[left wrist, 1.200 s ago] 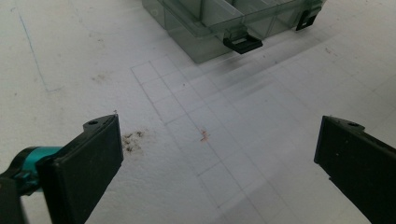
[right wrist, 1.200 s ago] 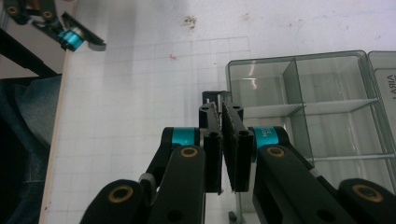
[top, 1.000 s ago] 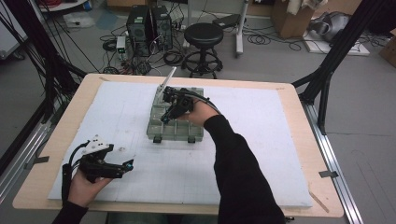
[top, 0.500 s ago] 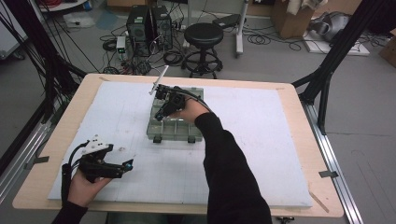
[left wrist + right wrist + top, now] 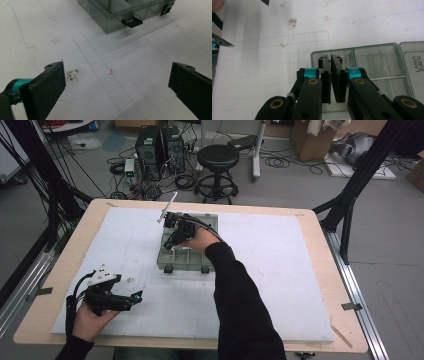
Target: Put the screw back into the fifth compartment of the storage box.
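Observation:
A clear plastic compartment box (image 5: 188, 261) with black front latches sits mid-table on the white mat. My right gripper (image 5: 168, 244) hangs over the box's left end, pointing down into it. In the right gripper view its jaws (image 5: 330, 61) are shut, with nothing visible between them, above an empty corner compartment of the box (image 5: 372, 60). My left gripper (image 5: 134, 296) rests in the hand near the front left of the mat, well apart from the box. Its jaws (image 5: 113, 82) stand wide open over bare mat, with the box (image 5: 112, 11) and a latch (image 5: 132, 22) ahead.
The white gridded mat (image 5: 280, 270) covers the wooden table (image 5: 345, 285), with wide bare areas right and left of the box. A dark smudge (image 5: 72, 74) marks the mat near the left gripper. Beyond the table's far edge stand a stool (image 5: 218, 157) and computer cases (image 5: 159, 147).
My right gripper has moved left across the box, from over its middle to its left end. The left gripper has stayed where it was.

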`<act>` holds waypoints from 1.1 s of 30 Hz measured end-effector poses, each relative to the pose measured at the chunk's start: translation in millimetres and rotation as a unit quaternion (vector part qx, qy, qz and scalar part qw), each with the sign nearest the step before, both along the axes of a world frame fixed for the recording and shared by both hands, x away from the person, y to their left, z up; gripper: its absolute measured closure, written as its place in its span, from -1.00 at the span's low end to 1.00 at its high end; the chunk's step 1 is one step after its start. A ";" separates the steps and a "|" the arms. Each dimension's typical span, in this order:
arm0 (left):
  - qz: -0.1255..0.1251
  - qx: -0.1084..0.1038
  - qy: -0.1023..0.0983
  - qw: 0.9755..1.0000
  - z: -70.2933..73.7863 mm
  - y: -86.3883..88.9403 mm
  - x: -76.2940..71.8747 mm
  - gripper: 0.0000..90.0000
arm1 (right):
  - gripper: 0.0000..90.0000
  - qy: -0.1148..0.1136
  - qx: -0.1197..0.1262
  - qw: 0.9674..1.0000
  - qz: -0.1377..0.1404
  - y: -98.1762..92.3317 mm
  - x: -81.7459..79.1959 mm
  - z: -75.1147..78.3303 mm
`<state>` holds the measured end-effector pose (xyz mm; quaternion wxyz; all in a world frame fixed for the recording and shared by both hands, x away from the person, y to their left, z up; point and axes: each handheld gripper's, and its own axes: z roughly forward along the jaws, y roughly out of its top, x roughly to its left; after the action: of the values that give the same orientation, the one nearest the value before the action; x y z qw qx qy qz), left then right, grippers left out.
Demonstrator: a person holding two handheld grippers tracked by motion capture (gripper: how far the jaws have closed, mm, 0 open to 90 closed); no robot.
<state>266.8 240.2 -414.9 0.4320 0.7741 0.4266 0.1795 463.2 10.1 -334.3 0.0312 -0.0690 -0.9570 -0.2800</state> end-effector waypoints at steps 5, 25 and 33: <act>0.000 0.001 0.000 1.000 0.0 0.3 0.2 -0.96 | 0.93 0.004 0.003 1.000 -0.004 1.8 0.9 -2.1; -0.001 0.001 -0.002 1.000 0.3 -0.1 -0.2 -0.96 | 0.92 0.022 -0.004 1.000 -0.017 9.1 7.7 -27.0; -0.002 0.000 0.000 1.000 0.4 0.2 -0.2 -0.96 | 0.92 0.023 -0.007 0.999 -0.023 11.1 8.3 -34.2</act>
<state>266.6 240.4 -414.6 0.4326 0.7749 0.4249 0.1788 471.5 21.1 -368.5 0.0460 -0.0974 -0.9561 -0.2725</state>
